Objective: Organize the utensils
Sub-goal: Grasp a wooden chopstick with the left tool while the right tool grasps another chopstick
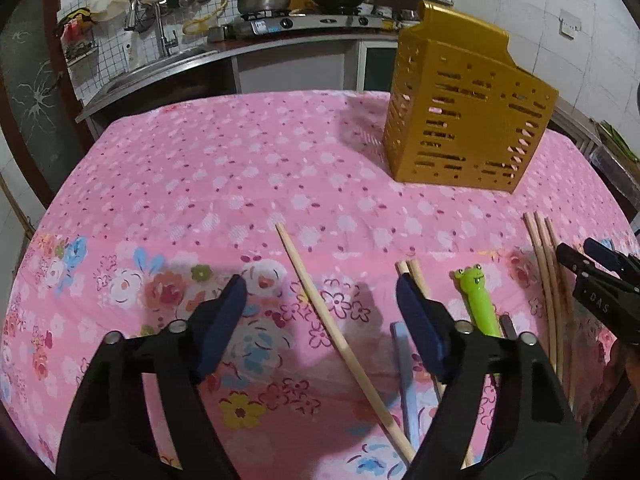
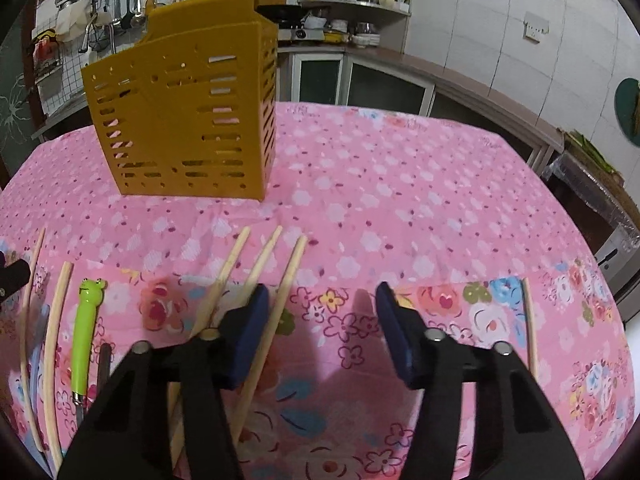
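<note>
Chopsticks all over the pink flowery tablecloth [image 1: 248,152] on the counter, none in the holder. Going left to right: the left claw [image 1: 320,304] hangs wide open over one loose chopstick [image 1: 340,340] lying diagonally between its fingers, gripping nothing. Just right of that there's a pale blue stick [image 1: 406,376], a chopstick pair [image 1: 416,274] partly hidden by the claw finger, then a green frog-head utensil [image 1: 478,304]. Next come three chopsticks [image 2: 256,264] fanned out, the right claw [image 2: 320,306] gaping open and empty above them. One more chopstick [image 2: 530,328] lies far right. The yellow slotted holder [image 2: 188,120] stands upright farther back.
</note>
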Action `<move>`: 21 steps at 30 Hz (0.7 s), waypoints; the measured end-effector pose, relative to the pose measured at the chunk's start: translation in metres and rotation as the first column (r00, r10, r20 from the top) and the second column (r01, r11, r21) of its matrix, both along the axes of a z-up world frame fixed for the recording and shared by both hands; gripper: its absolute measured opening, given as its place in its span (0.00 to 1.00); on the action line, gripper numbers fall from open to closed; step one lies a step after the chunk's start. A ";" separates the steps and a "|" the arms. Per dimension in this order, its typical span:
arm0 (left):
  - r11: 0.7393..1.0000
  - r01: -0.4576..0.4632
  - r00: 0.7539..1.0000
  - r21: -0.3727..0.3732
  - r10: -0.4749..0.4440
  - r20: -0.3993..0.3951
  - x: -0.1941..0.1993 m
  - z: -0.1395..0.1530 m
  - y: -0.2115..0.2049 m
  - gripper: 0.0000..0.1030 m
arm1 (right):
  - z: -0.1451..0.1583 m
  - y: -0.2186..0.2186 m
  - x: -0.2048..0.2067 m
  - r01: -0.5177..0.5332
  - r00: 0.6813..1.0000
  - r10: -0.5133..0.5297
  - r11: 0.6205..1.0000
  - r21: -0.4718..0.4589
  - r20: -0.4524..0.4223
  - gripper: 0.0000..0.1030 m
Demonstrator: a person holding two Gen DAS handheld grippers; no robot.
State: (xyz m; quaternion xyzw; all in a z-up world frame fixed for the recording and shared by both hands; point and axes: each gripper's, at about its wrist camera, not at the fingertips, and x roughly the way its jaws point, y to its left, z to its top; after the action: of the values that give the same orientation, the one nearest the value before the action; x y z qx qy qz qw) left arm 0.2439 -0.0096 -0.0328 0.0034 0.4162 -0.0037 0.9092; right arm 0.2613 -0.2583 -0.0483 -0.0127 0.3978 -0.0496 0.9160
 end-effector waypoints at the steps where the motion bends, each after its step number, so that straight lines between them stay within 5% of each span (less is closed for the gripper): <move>1: 1.000 0.006 1.000 -0.007 -0.006 -0.011 0.001 -0.001 -0.001 0.66 | -0.001 0.000 0.000 -0.003 1.000 0.003 1.000 0.011 -0.005 0.48; 6: 0.999 0.021 0.998 -0.041 -0.024 -0.062 0.008 -0.012 -0.004 0.59 | -0.005 -0.002 0.005 -0.015 1.000 0.017 0.999 0.046 -0.023 0.42; 8: 0.996 0.033 0.994 -0.080 -0.041 -0.102 0.013 -0.018 -0.004 0.46 | -0.007 0.000 0.010 -0.023 0.999 0.025 0.999 0.049 -0.037 0.40; 17: 0.993 0.045 0.990 -0.109 -0.059 -0.129 0.024 -0.017 -0.004 0.23 | -0.006 0.008 0.014 -0.032 0.998 0.033 0.999 0.022 -0.058 0.27; 21: 0.993 0.059 0.988 -0.105 -0.073 -0.139 0.030 -0.018 -0.004 0.20 | -0.004 0.008 0.024 -0.018 0.996 0.020 0.999 0.029 -0.085 0.25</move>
State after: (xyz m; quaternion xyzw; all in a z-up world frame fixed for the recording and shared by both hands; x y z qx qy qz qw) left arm 0.2736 -0.0141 -0.0506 -0.0290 0.4789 -0.0549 0.8756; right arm 0.2855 -0.2501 -0.0527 -0.0055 0.4370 -0.0346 0.8988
